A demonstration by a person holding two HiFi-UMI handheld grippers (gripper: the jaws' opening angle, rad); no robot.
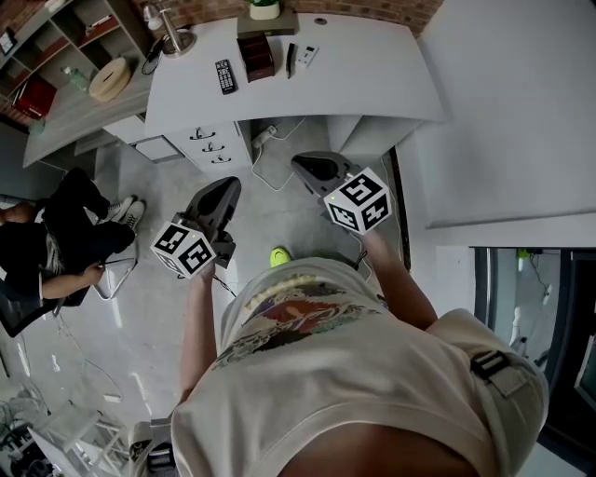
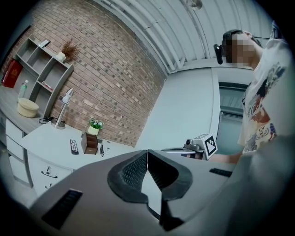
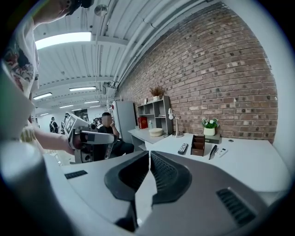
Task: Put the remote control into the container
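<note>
A black remote control (image 1: 225, 75) lies on the white desk (image 1: 372, 74) at the top of the head view, just left of a brown wooden container (image 1: 256, 58). Both grippers hang over the floor, well short of the desk. My left gripper (image 1: 230, 184) is shut and empty, its tips meeting (image 2: 147, 152). My right gripper (image 1: 300, 164) is also shut with nothing in it (image 3: 150, 153). The right gripper view has the remote (image 3: 183, 148) and the container (image 3: 198, 145) far ahead on the desk.
A slim black remote (image 1: 291, 61) and a small white one (image 1: 306, 56) lie right of the container. A desk lamp (image 1: 172, 33), a potted plant (image 1: 264, 9) and drawers (image 1: 209, 146) belong to the desk. A person sits at the left (image 1: 56, 233).
</note>
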